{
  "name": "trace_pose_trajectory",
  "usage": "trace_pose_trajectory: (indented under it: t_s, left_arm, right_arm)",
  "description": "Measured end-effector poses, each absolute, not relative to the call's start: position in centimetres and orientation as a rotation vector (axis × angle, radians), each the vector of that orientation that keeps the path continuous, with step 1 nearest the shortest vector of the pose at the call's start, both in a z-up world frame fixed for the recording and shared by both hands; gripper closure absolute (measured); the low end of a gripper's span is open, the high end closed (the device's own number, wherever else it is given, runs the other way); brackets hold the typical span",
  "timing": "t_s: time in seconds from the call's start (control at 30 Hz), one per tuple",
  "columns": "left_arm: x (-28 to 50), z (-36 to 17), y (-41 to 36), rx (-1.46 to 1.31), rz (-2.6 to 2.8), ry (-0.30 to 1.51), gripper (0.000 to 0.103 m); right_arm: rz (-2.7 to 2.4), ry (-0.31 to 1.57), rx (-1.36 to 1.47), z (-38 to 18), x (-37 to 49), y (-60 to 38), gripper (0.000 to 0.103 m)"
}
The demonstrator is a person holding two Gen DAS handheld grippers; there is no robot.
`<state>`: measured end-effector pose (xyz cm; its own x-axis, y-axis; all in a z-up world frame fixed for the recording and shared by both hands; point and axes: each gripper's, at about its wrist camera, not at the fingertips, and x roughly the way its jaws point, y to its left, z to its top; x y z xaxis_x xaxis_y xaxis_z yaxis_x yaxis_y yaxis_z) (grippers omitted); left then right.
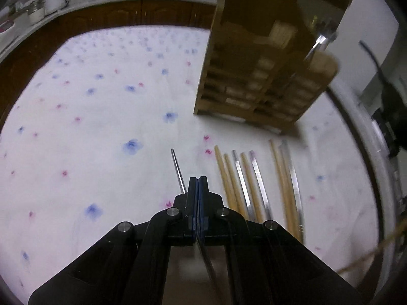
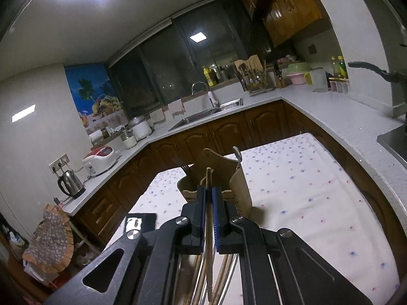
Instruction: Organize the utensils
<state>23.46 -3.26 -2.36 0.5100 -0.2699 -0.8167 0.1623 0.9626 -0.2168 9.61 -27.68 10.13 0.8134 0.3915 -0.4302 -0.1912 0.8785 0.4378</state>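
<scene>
In the left wrist view my left gripper [image 1: 198,179] is shut, its pads pressed together low over the flowered cloth. A thin metal chopstick [image 1: 177,170] lies on the cloth and runs slantwise under the fingers, not in the seam between the pads. To its right lie several wooden chopsticks [image 1: 223,175] and metal chopsticks [image 1: 240,175] side by side. The wooden utensil holder [image 1: 254,84] stands behind them. In the right wrist view my right gripper [image 2: 209,190] is shut on a wooden chopstick [image 2: 208,178], tip up, just before the holder [image 2: 240,185].
The holder has a fork [image 2: 179,164] and a metal handle [image 2: 237,152] in it. The table's flowered cloth [image 1: 101,127] stretches left of the chopsticks. A kitchen counter [image 2: 330,111] with sink [image 2: 203,117] wraps round the table. A dark device [image 1: 391,117] sits at the right edge.
</scene>
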Motion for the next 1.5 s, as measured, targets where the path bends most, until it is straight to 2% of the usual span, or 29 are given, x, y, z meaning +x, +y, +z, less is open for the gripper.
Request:
trace_pose_trajectory:
  t_s: [0.2, 0.27, 0.3, 0.6, 0.63, 0.67, 0.8, 1.23, 1.5]
  left_arm:
    - [22.9, -0.7, -2.2, -0.170, -0.297, 0.988, 0.101]
    - [23.9, -1.1, -2.5, -0.169, -0.269, 1.019, 0.084]
    - [24.4, -1.7, -2.6, -0.166, -0.255, 1.030, 0.083]
    - [26.5, -5.1, -4.6, -0.066, -0.193, 1.082, 0.084]
    - [26.6, -5.0, -4.8, -0.049, -0.192, 1.072, 0.088]
    - [26.7, -5.1, -5.0, -0.037, -0.191, 1.070, 0.097]
    - [26.5, -4.7, -4.3, -0.067, -0.218, 1.066, 0.099]
    - [17.7, 7.2, 0.0, -0.237, -0.335, 0.782, 0.099]
    - [15.8, 11.2, 1.0, -0.243, -0.354, 0.683, 0.099]
  right_arm:
    - [0.338, 0.523, 0.399, 10.7, 9.2, -27.5, 0.098]
    - [0.345, 0.521, 0.397, 10.8, 9.1, -27.2, 0.098]
    - [0.349, 0.521, 0.397, 10.8, 9.0, -27.0, 0.098]
    - [0.328, 0.537, 0.398, 10.6, 9.1, -27.4, 0.098]
    - [0.325, 0.537, 0.399, 10.5, 9.0, -27.5, 0.098]
    - [0.324, 0.538, 0.398, 10.5, 9.1, -27.5, 0.098]
    - [0.327, 0.538, 0.402, 10.5, 9.1, -27.6, 0.098]
    - [0.328, 0.508, 0.400, 11.0, 8.5, -27.5, 0.098]
    - [0.336, 0.484, 0.368, 11.7, 9.0, -26.8, 0.098]
